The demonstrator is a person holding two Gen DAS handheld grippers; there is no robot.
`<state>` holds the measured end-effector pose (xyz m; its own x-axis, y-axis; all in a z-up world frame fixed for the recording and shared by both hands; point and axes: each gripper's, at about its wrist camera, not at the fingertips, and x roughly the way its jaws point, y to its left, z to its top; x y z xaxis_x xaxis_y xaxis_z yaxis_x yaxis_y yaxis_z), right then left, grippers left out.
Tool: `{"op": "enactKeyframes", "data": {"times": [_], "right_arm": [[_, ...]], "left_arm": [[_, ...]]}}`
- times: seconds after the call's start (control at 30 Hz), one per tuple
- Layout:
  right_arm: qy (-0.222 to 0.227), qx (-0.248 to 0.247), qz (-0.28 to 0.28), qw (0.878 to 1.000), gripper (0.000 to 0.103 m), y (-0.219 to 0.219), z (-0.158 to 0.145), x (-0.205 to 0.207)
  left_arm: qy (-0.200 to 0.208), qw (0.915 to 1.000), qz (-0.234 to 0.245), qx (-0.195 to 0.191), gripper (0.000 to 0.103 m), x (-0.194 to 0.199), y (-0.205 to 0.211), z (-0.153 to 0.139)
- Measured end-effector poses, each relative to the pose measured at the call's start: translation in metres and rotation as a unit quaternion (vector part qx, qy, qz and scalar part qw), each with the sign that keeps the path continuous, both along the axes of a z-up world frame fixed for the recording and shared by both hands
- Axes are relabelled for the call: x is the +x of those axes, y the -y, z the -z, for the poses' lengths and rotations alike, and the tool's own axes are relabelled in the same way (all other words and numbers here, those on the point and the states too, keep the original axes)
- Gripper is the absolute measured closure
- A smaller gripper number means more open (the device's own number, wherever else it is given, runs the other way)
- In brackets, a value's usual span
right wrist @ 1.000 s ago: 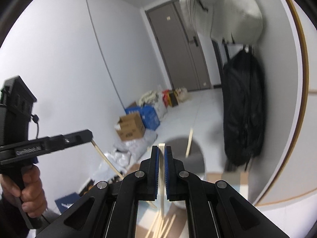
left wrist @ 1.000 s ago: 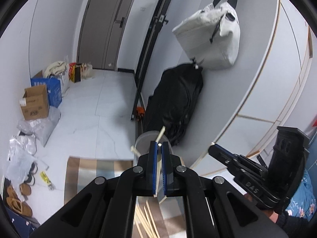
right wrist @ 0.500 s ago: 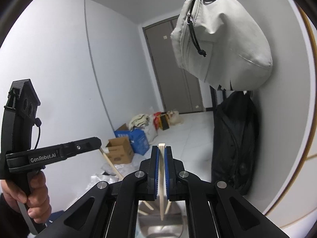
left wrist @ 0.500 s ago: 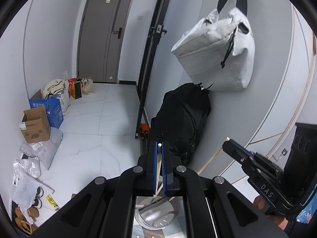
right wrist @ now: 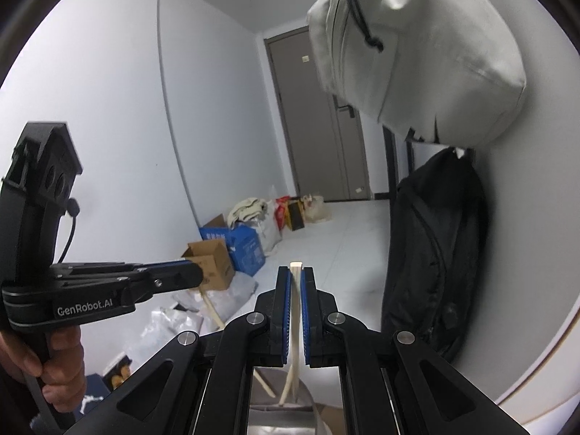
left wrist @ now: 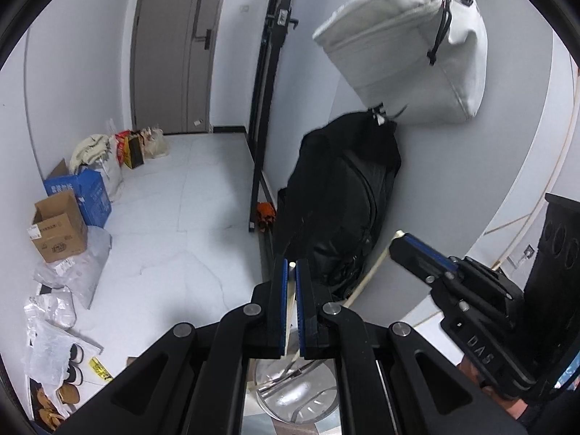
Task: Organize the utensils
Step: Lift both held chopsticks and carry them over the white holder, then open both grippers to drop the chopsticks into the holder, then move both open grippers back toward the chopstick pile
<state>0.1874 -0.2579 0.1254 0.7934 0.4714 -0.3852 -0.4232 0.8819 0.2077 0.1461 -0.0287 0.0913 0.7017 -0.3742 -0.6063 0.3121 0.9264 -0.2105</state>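
A pale wooden chopstick (right wrist: 295, 311) stands upright above a shiny metal cup (left wrist: 301, 398).

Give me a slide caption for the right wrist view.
Right gripper clamps a chopstick above a metal cup.

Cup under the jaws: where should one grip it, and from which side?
Grip the cup by its rim wall, coming from above, one jaw inside and one outside. It stands upright with its mouth open upward, and its round body looks too wide to span. Choose the rim part away from the leaning sticks. Each pair of jaws holds a chopstick now, so one must first be freed.
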Motion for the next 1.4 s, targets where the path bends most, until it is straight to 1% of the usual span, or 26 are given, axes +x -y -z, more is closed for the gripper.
{"op": "enactKeyframes", "data": {"times": [0.17, 0.2, 0.23, 0.33, 0.4, 0.47, 0.53, 0.57, 0.6, 0.63, 0.73, 0.8, 0.83, 0.87, 0.9, 0.93, 1.03, 1.13, 1.17, 1.2, 1.23, 1.27, 1.4], "right_arm": [[-0.018, -0.014, -0.027, 0.999, 0.098, -0.01, 0.024, 0.001], [-0.027, -0.017, -0.035, 0.999, 0.098, -0.011, 0.031, 0.001], [-0.033, -0.018, -0.036, 0.999, 0.098, -0.012, 0.036, 0.001], [-0.055, -0.01, -0.053, 0.997, 0.097, -0.01, 0.048, 0.0], [-0.071, -0.003, -0.057, 0.996, 0.095, -0.008, 0.053, -0.002], [-0.079, 0.008, -0.056, 0.995, 0.095, -0.004, 0.056, -0.003], [-0.084, 0.021, -0.051, 0.995, 0.094, 0.004, 0.056, -0.007], [-0.086, 0.031, -0.048, 0.995, 0.093, 0.009, 0.055, -0.009], [-0.087, 0.035, -0.04, 0.995, 0.09, 0.015, 0.055, -0.013], [-0.087, 0.041, -0.035, 0.995, 0.081, 0.018, 0.054, -0.016], [-0.093, 0.06, -0.025, 0.994, 0.07, 0.03, 0.053, -0.026], [-0.095, 0.062, -0.022, 0.993, 0.065, 0.034, 0.053, -0.034], [-0.094, 0.062, -0.02, 0.993, 0.063, 0.035, 0.053, -0.039], [-0.094, 0.06, -0.018, 0.994, 0.061, 0.036, 0.052, -0.042], [-0.095, 0.059, -0.016, 0.994, 0.053, 0.036, 0.053, -0.047], [-0.096, 0.061, -0.014, 0.993, 0.048, 0.037, 0.053, -0.051], [-0.104, 0.065, -0.009, 0.992, 0.043, 0.039, 0.056, -0.065], [-0.11, 0.06, -0.009, 0.992, 0.042, 0.037, 0.059, -0.077], [-0.111, 0.058, -0.009, 0.992, 0.041, 0.036, 0.06, -0.082], [-0.112, 0.058, -0.01, 0.992, 0.039, 0.035, 0.062, -0.086], [-0.113, 0.058, -0.011, 0.992, 0.035, 0.034, 0.064, -0.09], [-0.116, 0.056, -0.012, 0.992, 0.034, 0.032, 0.065, -0.093], [-0.134, 0.045, -0.02, 0.99, 0.033, 0.025, 0.076, -0.106]], "left_arm": [[-0.026, 0.9993, 0.022, -0.017, 0.103, 0.004, 0.0, 0.019], [-0.031, 0.9991, 0.023, -0.018, 0.103, 0.005, 0.001, 0.02], [-0.039, 0.9984, 0.03, -0.026, 0.103, 0.005, -0.001, 0.025], [-0.068, 0.9949, 0.056, -0.049, 0.102, 0.008, -0.002, 0.03], [-0.076, 0.9937, 0.065, -0.051, 0.102, 0.007, 0.0, 0.029], [-0.081, 0.9929, 0.07, -0.051, 0.1, 0.006, -0.002, 0.026], [-0.08, 0.9927, 0.071, -0.056, 0.09, 0.003, -0.005, 0.022], [-0.078, 0.9931, 0.069, -0.055, 0.077, 0.002, -0.006, 0.021], [-0.074, 0.9937, 0.064, -0.055, 0.065, 0.0, -0.008, 0.02], [-0.067, 0.9946, 0.056, -0.055, 0.063, -0.004, -0.009, 0.017], [-0.055, 0.9964, 0.04, -0.049, 0.063, -0.014, -0.014, 0.015], [-0.048, 0.9974, 0.028, -0.046, 0.061, -0.019, -0.02, 0.017], [-0.044, 0.9981, 0.019, -0.04, 0.058, -0.025, -0.021, 0.016], [-0.041, 0.9985, 0.011, -0.034, 0.053, -0.03, -0.023, 0.017], [-0.037, 0.9988, 0.002, -0.032, 0.051, -0.035, -0.025, 0.018], [-0.033, 0.9989, -0.005, -0.031, 0.051, -0.04, -0.028, 0.019], [-0.038, 0.9984, -0.024, -0.033, 0.05, -0.052, -0.032, 0.026], [-0.044, 0.9976, -0.041, -0.033, 0.049, -0.063, -0.036, 0.035], [-0.045, 0.9973, -0.048, -0.032, 0.047, -0.067, -0.038, 0.038], [-0.045, 0.997, -0.054, -0.033, 0.042, -0.071, -0.039, 0.04], [-0.044, 0.9966, -0.061, -0.034, 0.04, -0.074, -0.042, 0.043], [-0.042, 0.9962, -0.068, -0.033, 0.037, -0.078, -0.044, 0.045], [-0.036, 0.9946, -0.094, -0.024, 0.036, -0.094, -0.048, 0.059]]}}
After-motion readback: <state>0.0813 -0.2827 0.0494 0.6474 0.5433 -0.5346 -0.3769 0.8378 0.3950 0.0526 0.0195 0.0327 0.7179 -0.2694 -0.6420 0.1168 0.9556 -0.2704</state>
